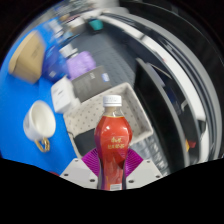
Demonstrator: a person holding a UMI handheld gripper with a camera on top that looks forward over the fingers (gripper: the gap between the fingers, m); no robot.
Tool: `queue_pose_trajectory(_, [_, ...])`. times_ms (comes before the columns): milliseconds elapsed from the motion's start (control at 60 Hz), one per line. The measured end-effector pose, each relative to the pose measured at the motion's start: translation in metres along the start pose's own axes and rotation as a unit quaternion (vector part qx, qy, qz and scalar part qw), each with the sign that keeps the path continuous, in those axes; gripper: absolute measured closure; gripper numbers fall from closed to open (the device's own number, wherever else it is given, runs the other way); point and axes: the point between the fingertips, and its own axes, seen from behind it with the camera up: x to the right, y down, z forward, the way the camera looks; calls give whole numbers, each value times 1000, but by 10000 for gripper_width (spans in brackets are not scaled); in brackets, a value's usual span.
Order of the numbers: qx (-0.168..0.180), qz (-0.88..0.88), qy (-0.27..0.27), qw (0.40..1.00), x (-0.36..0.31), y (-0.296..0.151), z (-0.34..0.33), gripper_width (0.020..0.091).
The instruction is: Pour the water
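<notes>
A: Where the fingers reach forward, what lies under them?

B: A blue table (22, 95), tilted in this wide view. Beyond it, dark curved bands and pale stripes of the room run past; I cannot tell what they are.

A: And on the table?

B: A white perforated tray (85, 112) just behind the bottle. A white cup (40, 122) with a handle lies to the left of the fingers, its mouth turned toward the camera; what is in it I cannot tell. Farther back sit a tan object (27, 55), a lavender box (80, 66) and a small white box (62, 92).

A: The bottle?

B: The bottle (113, 138) stands upright between the fingers, with a white cap, a red label with white print, and reddish liquid filling it nearly to the neck.

A: What is the gripper (112, 166) doing?

B: It is clamped on the bottle: the magenta pads (93, 161) press its lower body from both sides, with no gap showing.
</notes>
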Motion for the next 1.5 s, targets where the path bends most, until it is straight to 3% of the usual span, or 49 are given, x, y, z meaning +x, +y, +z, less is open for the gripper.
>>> queue_pose_trajectory(100, [2,196,-24,980,1,5,-5,825])
queue_pose_trajectory(200, [-20,363,-60,930,-7,24,-10,825])
queue_pose_trajectory(217, [-30,387,-46,921,-21,19,-14,820])
queue_pose_trajectory(267, [-26,442,-58,895,-19,37,-13,809])
queue_pose_trajectory(517, [-37,539,-66,839,-66,77,-16,809])
queue_pose_trajectory(600, [-21,528,-57,847,-67,73,-20,806])
queue_pose_trajectory(767, [-21,526,-51,849,-67,74,-20,794])
queue_pose_trajectory(950, [-28,538,-44,842,-66,77,-23,621])
queue_pose_trajectory(1033, [-45,539,-46,840,-68,80,-28,403])
queue_pose_trajectory(1083, [-49,536,-48,841,-68,81,-35,321])
queue_pose_trajectory(1233, [-41,532,-40,845,-54,75,-71,292])
queue_pose_trajectory(1367, [-37,524,-1,851,-34,78,-113,287])
queue_pose_trajectory(1500, [-57,522,32,850,-24,89,-148,286])
